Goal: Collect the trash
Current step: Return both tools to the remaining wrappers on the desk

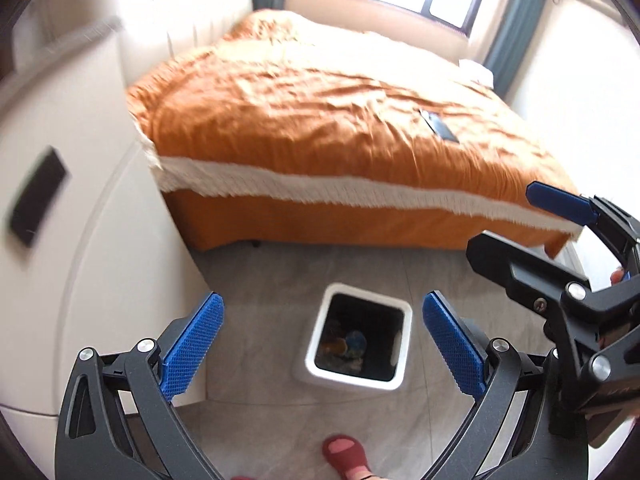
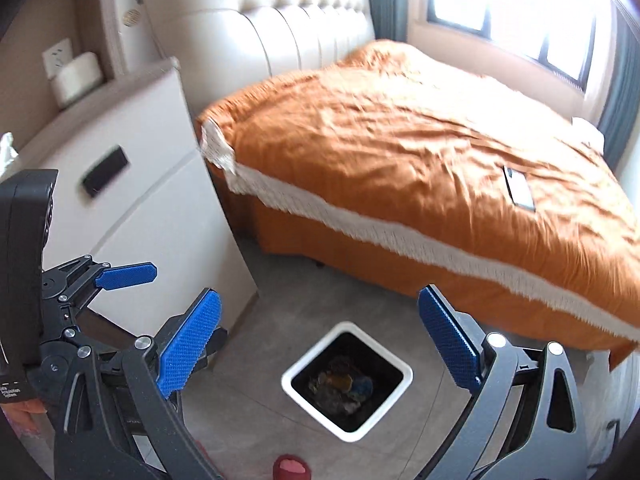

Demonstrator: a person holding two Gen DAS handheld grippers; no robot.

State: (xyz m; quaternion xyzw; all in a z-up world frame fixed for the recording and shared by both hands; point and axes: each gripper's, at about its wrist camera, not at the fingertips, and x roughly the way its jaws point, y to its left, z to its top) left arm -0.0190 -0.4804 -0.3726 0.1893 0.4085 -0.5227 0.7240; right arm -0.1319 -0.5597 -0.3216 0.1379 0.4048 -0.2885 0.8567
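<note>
Looking down along your left gripper, you have its blue pads spread wide apart with nothing between them. The white trash bin stands on the grey tiled floor right in the gap between the fingers, toward 6 o'clock of that view. Inside its black liner lies a small heap of trash, blurred, with orange and blue bits showing.

Your right gripper hangs the same way: pads well apart, holding nothing. From its camera the bin sits at 6 o'clock, again between the fingers, and the trash rests at the bottom.

Each gripper shows in the other's camera. In the left wrist view the right gripper comes in at 3 o'clock, one blue pad plain and the other finger dark. In the right wrist view the left gripper comes in at 9 o'clock.

At 12 o'clock from the bin stands the bed under an orange cover with a white fringe. A dark flat object lies on the cover, toward 2 o'clock; you cannot tell what it is. At 9 o'clock stands a cream cabinet with a dark handle. Your red slipper shows at the bottom edge, near the bin.
</note>
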